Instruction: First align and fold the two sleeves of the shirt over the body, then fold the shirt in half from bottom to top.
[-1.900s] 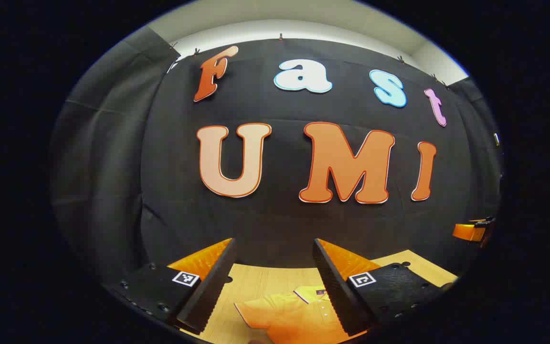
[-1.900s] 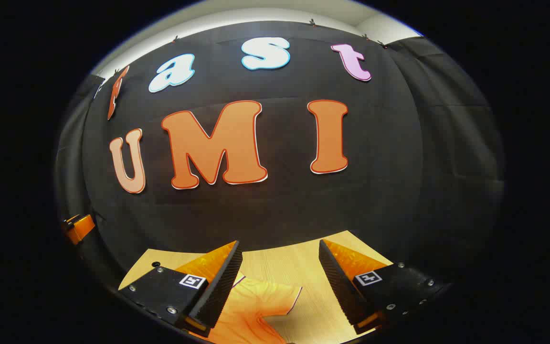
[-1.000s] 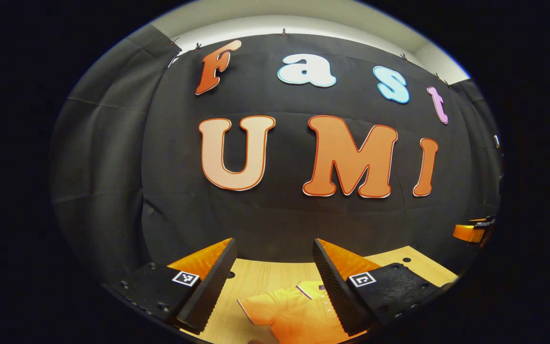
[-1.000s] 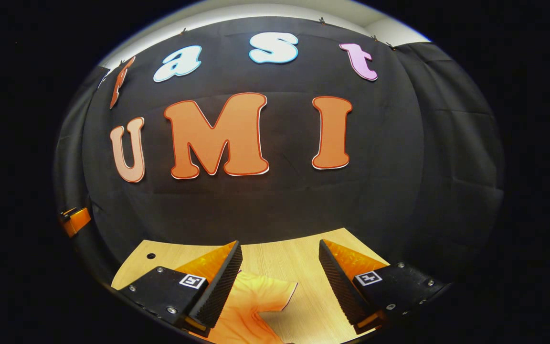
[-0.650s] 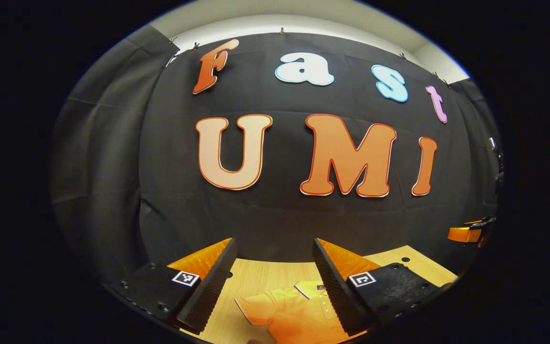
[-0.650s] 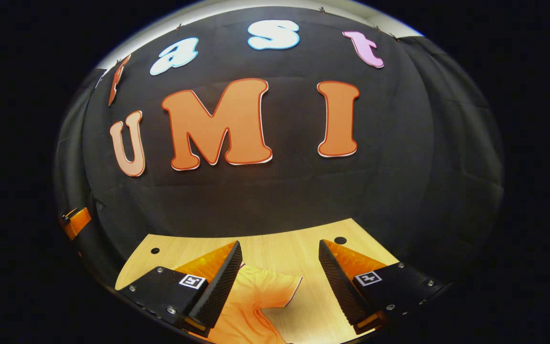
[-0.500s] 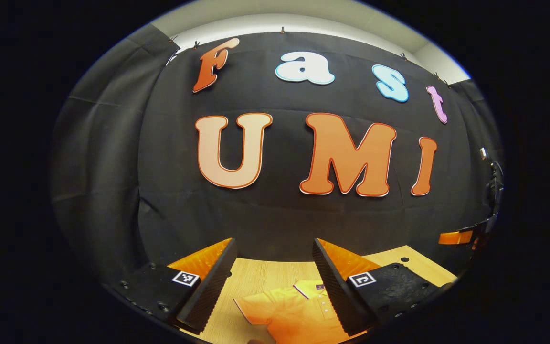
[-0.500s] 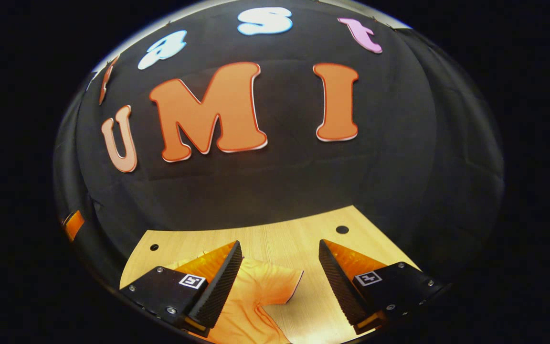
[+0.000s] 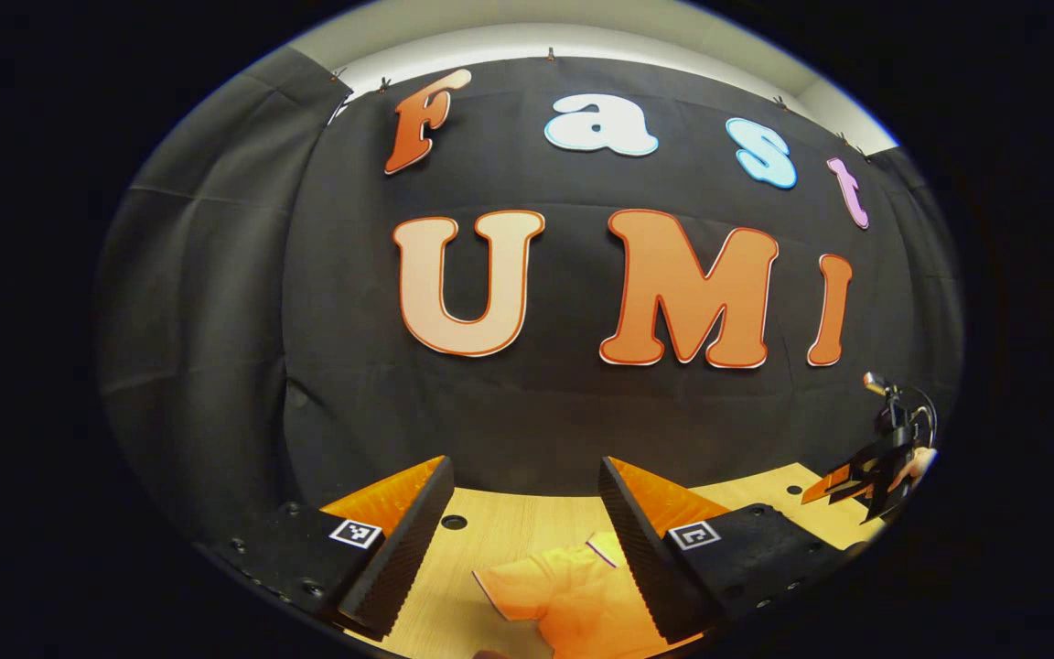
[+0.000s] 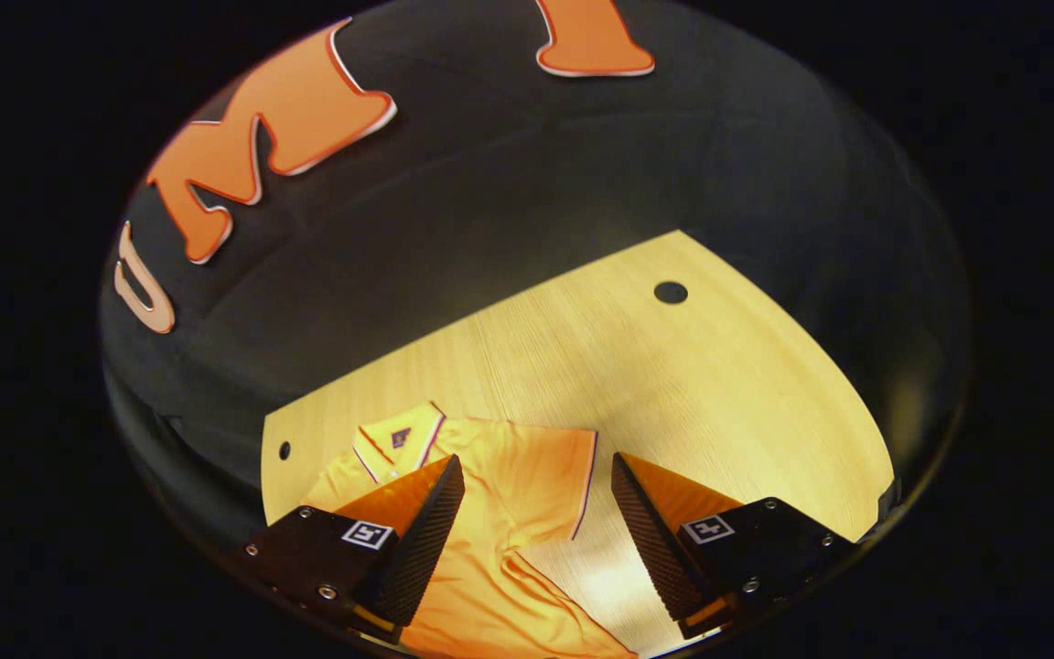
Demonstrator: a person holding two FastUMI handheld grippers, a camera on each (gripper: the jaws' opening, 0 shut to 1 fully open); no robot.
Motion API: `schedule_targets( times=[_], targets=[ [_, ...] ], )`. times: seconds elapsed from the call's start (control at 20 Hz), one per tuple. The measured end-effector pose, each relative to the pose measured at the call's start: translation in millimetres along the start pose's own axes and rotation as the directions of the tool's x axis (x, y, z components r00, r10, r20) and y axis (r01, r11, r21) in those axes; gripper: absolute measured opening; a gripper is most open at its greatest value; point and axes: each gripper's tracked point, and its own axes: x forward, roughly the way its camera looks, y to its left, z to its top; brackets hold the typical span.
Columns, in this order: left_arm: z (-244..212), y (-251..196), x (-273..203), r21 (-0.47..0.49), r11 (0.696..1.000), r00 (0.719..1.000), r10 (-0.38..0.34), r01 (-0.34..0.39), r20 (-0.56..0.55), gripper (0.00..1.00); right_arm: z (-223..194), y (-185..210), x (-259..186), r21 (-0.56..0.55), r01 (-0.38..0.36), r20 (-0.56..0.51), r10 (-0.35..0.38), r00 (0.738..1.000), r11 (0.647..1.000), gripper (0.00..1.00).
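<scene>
We're hanging both grippers, left point(image 9: 522, 513) and right point(image 10: 536, 513), wide open and empty over the shirt point(image 10: 500, 485), lining up on its sleeves probably.

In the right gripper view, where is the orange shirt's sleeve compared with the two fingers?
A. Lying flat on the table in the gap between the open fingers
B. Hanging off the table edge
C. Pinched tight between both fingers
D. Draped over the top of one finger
A: the sleeve lies flat on the table, inside the open gap of the right gripper, touched by neither finger.
</scene>
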Motion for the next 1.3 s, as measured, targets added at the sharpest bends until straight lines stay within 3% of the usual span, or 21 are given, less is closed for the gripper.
schedule_targets(
  times=[0.2, 0.35, 0.55, 0.95, 1.15, 1.3],
  targets=[
    [-9, 17, 2, -0.004, 1.000, 0.999, 0.030, -0.031, -0.027, 0.98, -31, -24, 59, -0.005, 0.119, -0.145, -0.119, 0.982, 0.993, 0.99],
    [-17, 30, 3, 0.003, 0.999, 0.998, 0.054, -0.054, -0.041, 0.98, -54, -23, 88, 0.007, 0.129, -0.246, -0.124, 0.961, 0.992, 0.99],
    [-23, 41, 7, 0.008, 0.997, 0.995, 0.080, -0.080, -0.063, 0.98, -76, -29, 116, -0.055, 0.171, -0.315, -0.179, 0.932, 0.984, 0.97],
    [-37, 55, 10, 0.019, 0.995, 0.990, 0.100, -0.099, -0.095, 0.98, -88, -35, 139, -0.081, 0.206, -0.348, -0.222, 0.911, 0.975, 0.83],
    [-40, 57, 13, 0.021, 0.995, 0.990, 0.101, -0.100, -0.102, 0.98, -85, -40, 139, -0.103, 0.219, -0.329, -0.241, 0.913, 0.970, 0.78],
    [-44, 57, 14, 0.013, 0.995, 0.989, 0.100, -0.100, -0.108, 0.96, -87, -33, 140, -0.123, 0.208, -0.312, -0.237, 0.920, 0.970, 0.65]
  ],
)
